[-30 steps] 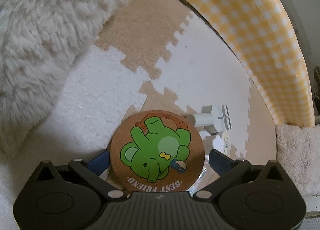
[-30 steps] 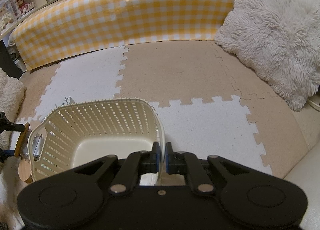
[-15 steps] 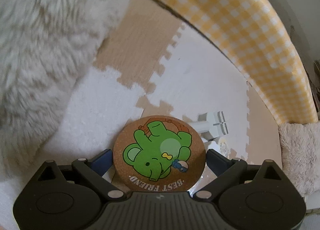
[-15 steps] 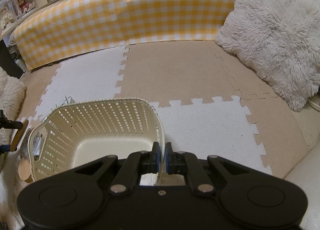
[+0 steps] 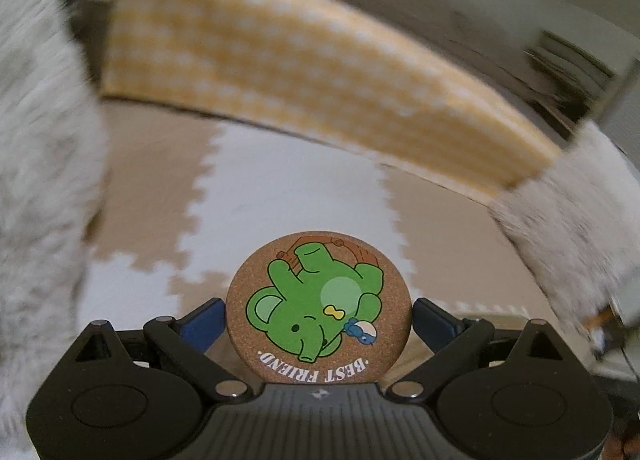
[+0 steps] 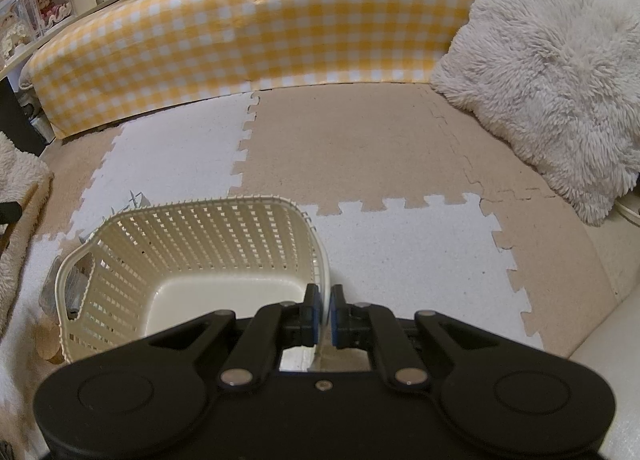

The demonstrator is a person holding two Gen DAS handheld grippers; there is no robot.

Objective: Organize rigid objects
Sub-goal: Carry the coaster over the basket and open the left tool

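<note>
My left gripper (image 5: 318,312) is shut on a round cork coaster (image 5: 318,306) printed with a green elephant and "BEST FRIEND"; its blue pads press the coaster's two edges, and it is held above the floor. My right gripper (image 6: 325,310) is shut on the right rim of a cream plastic lattice basket (image 6: 192,256) that stands on the foam mat. The basket's inside looks empty. A cork-coloured round piece (image 6: 47,344) and a grey object lie outside the basket's left wall.
The floor is beige and white puzzle foam mat (image 6: 400,260). A yellow checked cushion (image 6: 256,32) runs along the back. A fluffy white pillow (image 6: 560,72) lies at the right, another fluffy cushion (image 6: 18,180) at the left. Shelves stand at the back left.
My left gripper swung up and around with the coaster, so its view now faces the checked cushion and is blurred. The small white object has left its view. The right gripper and basket stayed put.
</note>
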